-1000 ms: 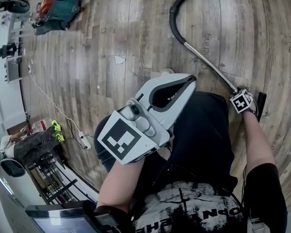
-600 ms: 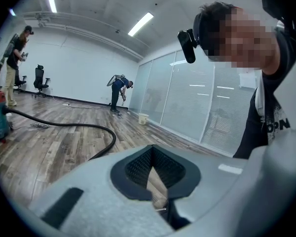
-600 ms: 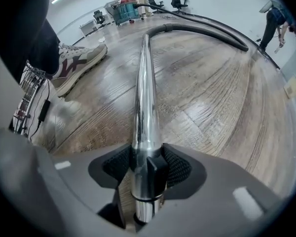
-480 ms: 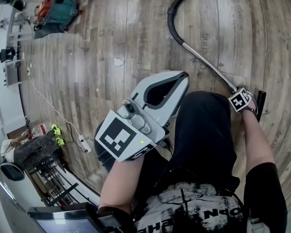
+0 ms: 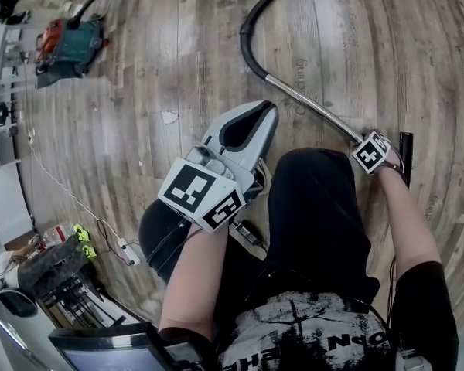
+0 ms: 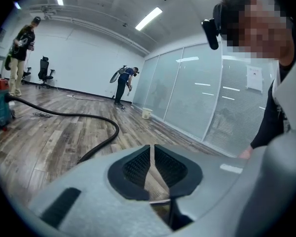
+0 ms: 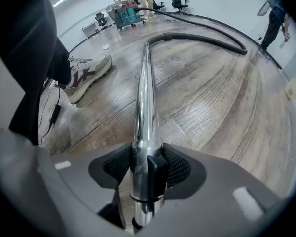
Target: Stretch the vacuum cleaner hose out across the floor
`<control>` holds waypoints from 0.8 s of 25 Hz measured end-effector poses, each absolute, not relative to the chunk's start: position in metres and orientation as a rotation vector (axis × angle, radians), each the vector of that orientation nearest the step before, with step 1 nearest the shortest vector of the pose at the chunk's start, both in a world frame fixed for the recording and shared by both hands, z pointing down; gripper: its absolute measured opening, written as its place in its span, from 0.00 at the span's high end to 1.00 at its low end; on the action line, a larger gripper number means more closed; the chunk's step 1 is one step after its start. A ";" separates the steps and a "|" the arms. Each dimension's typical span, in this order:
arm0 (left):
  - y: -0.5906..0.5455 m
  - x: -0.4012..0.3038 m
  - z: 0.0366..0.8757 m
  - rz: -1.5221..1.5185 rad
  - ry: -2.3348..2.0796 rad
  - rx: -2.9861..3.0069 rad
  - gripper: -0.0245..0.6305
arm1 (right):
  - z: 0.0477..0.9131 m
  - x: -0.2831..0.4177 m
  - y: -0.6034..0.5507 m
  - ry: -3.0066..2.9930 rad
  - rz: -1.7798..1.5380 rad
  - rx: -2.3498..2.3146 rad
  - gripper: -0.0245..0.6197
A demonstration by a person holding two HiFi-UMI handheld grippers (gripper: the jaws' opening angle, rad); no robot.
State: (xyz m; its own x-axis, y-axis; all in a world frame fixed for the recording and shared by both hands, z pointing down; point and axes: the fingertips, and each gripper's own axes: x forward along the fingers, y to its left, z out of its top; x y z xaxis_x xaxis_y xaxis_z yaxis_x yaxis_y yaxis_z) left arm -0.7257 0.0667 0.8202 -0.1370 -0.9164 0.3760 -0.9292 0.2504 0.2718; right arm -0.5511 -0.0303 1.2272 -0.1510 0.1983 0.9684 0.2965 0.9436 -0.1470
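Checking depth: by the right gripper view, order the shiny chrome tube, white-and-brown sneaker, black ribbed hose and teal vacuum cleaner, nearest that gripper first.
1. Shiny chrome tube, clamped in the right gripper.
2. White-and-brown sneaker, left.
3. Black ribbed hose, ahead right.
4. Teal vacuum cleaner, far back.

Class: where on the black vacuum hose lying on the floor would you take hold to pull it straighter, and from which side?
Grip the black hose at its bend, just beyond the chrome tube. Come from above with jaws across it: it lies flat on the floor, round and slim, bare boards on both sides. Pulling there should probably open the curve.
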 end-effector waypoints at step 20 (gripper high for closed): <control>0.024 -0.723 1.126 -0.509 -1.515 1.029 0.57 | 1.134 -0.580 -0.065 -1.654 -0.173 -0.312 0.65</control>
